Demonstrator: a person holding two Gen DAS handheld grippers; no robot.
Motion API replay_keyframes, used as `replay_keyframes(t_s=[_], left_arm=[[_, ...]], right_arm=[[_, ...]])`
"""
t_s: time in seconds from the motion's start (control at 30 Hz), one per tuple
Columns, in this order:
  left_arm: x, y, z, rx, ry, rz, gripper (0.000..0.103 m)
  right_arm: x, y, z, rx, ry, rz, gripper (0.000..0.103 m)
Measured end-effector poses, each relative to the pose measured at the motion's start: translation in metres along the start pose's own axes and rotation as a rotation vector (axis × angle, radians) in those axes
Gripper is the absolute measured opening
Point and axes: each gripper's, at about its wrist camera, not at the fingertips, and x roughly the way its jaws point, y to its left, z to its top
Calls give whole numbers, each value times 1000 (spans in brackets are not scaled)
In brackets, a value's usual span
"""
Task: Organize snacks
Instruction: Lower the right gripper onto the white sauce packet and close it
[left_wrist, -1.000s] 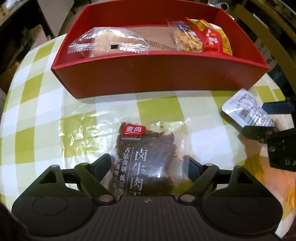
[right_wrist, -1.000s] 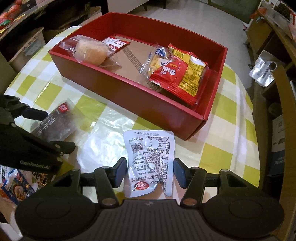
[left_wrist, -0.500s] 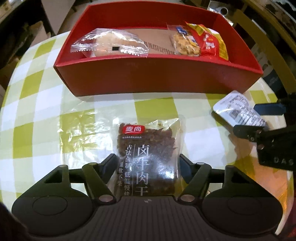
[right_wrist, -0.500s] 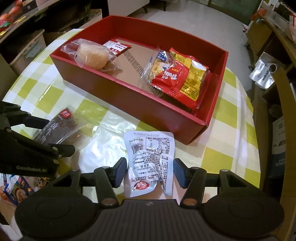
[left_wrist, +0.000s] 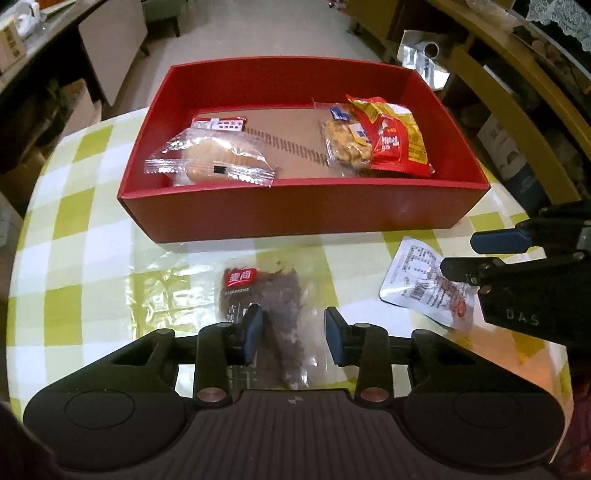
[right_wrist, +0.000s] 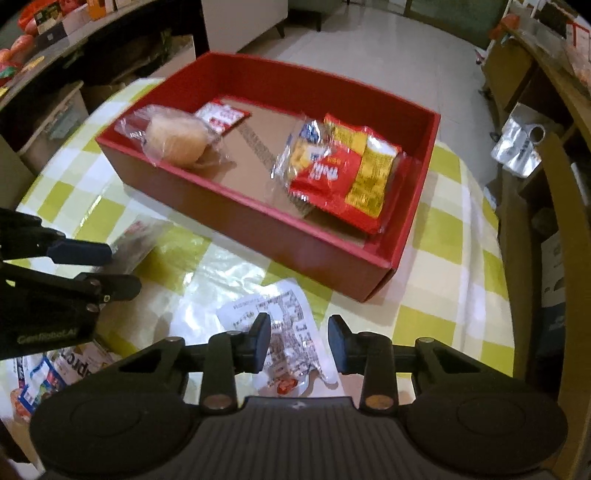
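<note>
Two packets are being gripped at once, one per hand. The beef jerky packet sits between the pads of the left gripper, whose jaws have just been closing; the bag now looks folded and squeezed narrow, where a second ago it lay flat and wide on the checked tablecloth. The white foil pouch is crumpled between the pads of the right gripper, which have also just been closing. A second ago it too lay flat. Both packets are near the front wall of the red box, apparently just clear of the cloth. Inside it lie a wrapped bun at the left and a red-and-yellow snack bag at the right. With both grips made, carrying them over the wall seems next.
</note>
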Motion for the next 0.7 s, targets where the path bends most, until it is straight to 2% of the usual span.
replay_keyframes(t_s=[0.07,0.13,0.2,0.23,0.27,0.3,0.37,0.43,0.5,0.53,0.6,0.67,0.7], left_arm=[[4,-3,-2,14,12,7,51],[8,-4,-2,18,11,28,60],[10,-1,-3,20,15,32,73],[12,1,-2,25,17,18,78],[13,4,-2,33,16,5,89],[14,5,-3,39,11,7,93],[22,7,-5,50,18,31,96],[36,7,-7,55,68,42,98],[46,8,-12,47,95,45,98],[45,9,-14,41,84,41,98],[42,9,-16,40,81,36,93],[40,9,-16,34,84,37,89],[38,9,-16,29,86,42,83]], right_arm=[[4,-5,1,5,15,40,45],[6,-6,2,-6,9,63,51],[10,-1,2,-59,30,80,71],[14,2,0,-83,44,85,76],[18,6,-1,-108,56,88,79],[24,11,-3,-134,69,91,79],[35,19,-6,-167,92,60,81],[35,21,-7,-166,85,52,82],[34,17,-8,-126,77,57,79],[32,18,-9,-124,73,49,76],[28,17,-10,-110,76,49,63],[26,14,-10,-86,84,42,60],[25,13,-11,-79,83,42,59]])
